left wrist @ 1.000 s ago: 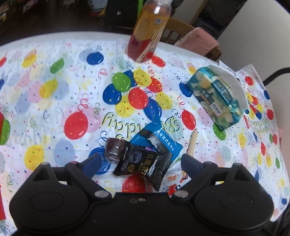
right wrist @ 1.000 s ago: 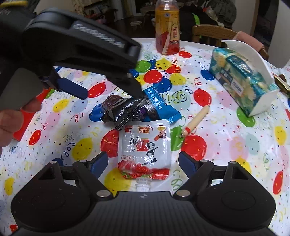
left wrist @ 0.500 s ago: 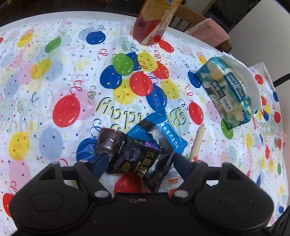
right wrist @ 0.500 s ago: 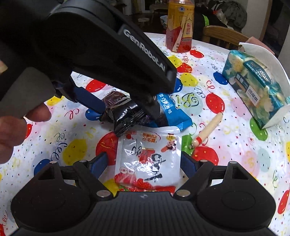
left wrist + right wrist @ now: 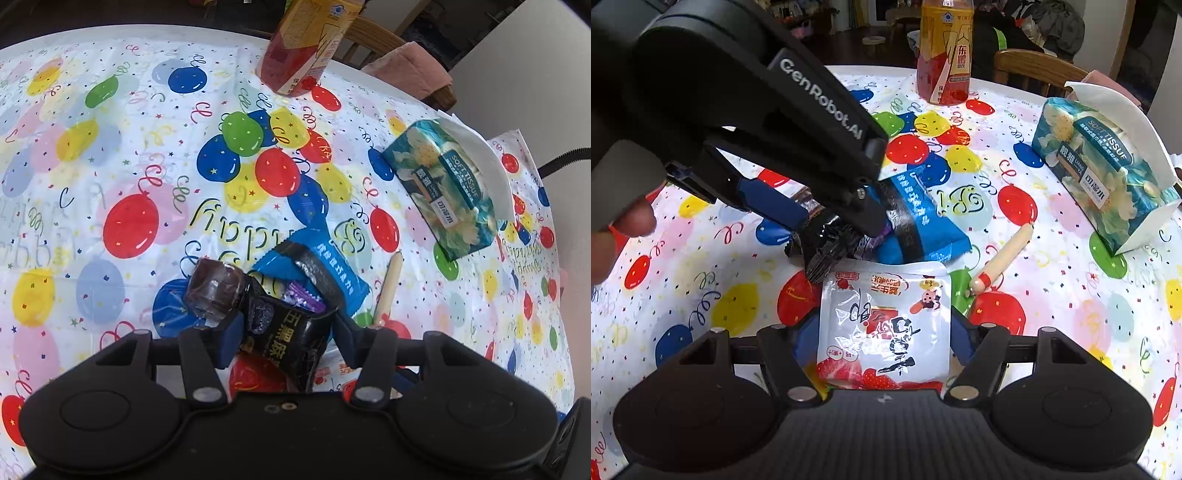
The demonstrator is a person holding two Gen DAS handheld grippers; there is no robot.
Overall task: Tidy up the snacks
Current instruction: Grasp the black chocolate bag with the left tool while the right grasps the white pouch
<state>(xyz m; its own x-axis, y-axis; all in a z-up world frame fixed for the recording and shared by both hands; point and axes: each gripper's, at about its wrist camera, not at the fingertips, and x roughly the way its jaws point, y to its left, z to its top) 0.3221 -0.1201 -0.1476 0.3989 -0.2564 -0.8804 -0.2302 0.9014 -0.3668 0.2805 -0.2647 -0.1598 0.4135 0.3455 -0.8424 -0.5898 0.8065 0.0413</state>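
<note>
Left gripper, body marked "GenRobot.AI", jaws narrowed on the black pack with white Chinese characters; both blue pads touch its sides. Right gripper jaws narrowed around the white pouch, red strawberry print and black Chinese brush lettering; its pads sit at the pouch edges, firm grip cannot tell. Pouch lies flat on the balloon tablecloth printed "Happy Birthday", black pack just behind it, touching its top edge. Blue pack with white Chinese text behind the pouch, partly under the black pack; dark brown wrapped candy left of the black pack. Sausage stick right of the pouch. "SOFT TISSUE" pack far right. Yellow-red bottle with Chinese label well behind the pouch
</note>
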